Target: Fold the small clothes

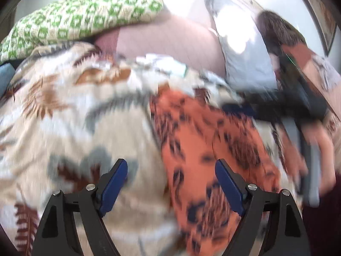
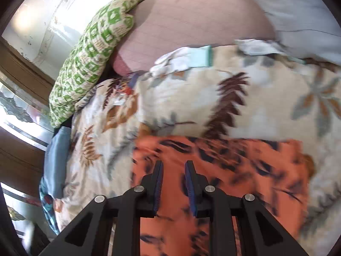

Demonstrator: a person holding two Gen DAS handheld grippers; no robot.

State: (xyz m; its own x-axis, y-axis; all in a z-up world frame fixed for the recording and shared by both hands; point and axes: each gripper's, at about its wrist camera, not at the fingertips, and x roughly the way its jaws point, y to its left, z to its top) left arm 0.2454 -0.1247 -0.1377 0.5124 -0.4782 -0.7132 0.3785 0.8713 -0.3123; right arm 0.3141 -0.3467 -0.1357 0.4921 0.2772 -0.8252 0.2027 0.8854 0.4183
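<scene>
One orange garment (image 1: 213, 145) with dark marks lies spread on the leaf-print blanket (image 1: 74, 117); no finished fold is visible in either view.

Left wrist view: the left gripper (image 1: 170, 183) has its jaws wide, nothing between them. The garment's left edge runs up between the two fingers, so the right finger stands over orange cloth and the left finger over blanket. Beyond the right finger, further off, the right gripper (image 1: 302, 149) shows as a dark blurred shape with a hand on it, low over the garment's far side. Whether it pinches cloth there, I cannot tell from this view. Ahead of the fingers: a green-patterned pillow (image 1: 85, 19) and a pale pile of small clothes (image 1: 162, 63).

Right wrist view: the right gripper (image 2: 173, 168) has its jaws narrow, a slim gap between the pads. Orange cloth fills the ground under and ahead of both fingers, apparently flat; no cloth visibly rises between the pads. The garment's far edge lies just ahead of the fingertips.

Judgement: early stage. Garment laid out, first fold of this piece not made; pile ahead probably remains.
</scene>
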